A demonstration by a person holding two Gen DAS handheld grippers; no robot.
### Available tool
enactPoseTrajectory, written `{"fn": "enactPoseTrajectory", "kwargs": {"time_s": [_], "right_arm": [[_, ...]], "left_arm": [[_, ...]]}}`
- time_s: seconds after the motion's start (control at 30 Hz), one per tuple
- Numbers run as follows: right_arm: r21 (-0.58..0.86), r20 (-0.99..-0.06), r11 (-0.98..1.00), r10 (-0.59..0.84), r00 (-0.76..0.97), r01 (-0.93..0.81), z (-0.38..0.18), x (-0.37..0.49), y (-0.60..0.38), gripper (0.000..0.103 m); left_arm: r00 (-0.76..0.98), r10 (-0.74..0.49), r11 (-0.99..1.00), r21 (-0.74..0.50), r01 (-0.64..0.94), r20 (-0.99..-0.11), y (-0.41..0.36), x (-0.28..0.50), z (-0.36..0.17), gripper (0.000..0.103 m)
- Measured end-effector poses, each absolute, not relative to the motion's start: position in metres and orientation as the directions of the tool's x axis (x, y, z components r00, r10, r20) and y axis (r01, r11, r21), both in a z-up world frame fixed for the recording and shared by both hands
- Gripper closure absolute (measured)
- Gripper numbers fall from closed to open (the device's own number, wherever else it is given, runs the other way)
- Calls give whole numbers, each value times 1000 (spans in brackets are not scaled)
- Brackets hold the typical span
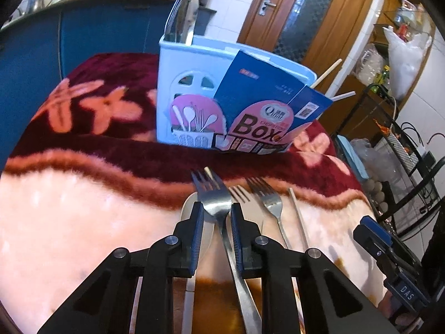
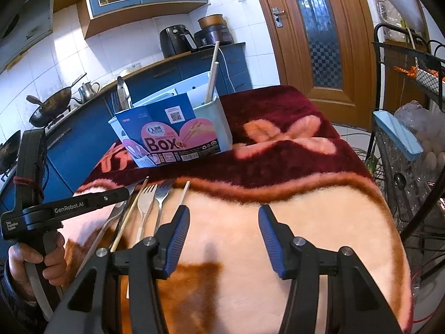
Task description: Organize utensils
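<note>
My left gripper has its jaws around a steel fork; they are partly closed with small gaps at each side, and whether they grip it is unclear. The fork's tines point toward a white utensil holder box with a blue and pink "Box" label, holding a steel utensil and chopsticks. Two more forks and a chopstick lie just right of it. My right gripper is open and empty over the blanket, right of the forks. The box shows behind them.
The table is covered by a plush maroon and pink flowered blanket. A black wire rack with eggs and bags stands at the right. Blue kitchen cabinets and a wooden door are behind. The left handheld gripper body shows in the right wrist view.
</note>
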State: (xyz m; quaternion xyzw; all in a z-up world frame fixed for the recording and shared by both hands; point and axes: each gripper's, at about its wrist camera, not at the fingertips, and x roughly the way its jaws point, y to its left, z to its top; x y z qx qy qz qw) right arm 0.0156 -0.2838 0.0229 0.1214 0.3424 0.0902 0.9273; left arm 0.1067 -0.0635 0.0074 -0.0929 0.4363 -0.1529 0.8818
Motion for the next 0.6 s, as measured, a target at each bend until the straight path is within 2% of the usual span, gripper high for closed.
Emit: {"fn": "enactPoseTrajectory", "kwargs": {"time_s": [0.33,0.37,0.4,0.47,0.6], "right_arm": [[288,-615,953,258,745,-93,22,17,-281,48],[288,-615,953,258,745,-93,21,18,-281,48],[288,-615,953,258,745,-93,21,18,-281,48],[287,-616,954,257,745,-93,21,18,-281,48],[284,-620,954,258,741,-95,21,18,-279,48]], "left_arm": [[528,-453,888,-414,199,-718,-63,123,-1,84],[523,-464,881,-431,194,-715,-62,126,-3,85],[523,-475,875,-446,190,-708,-61,127,-4,92],[512,-503,857,-481,188,-696,-59,127,-4,99],[520,-547,827,-519,215,-656,-57,120,3,101]]}}
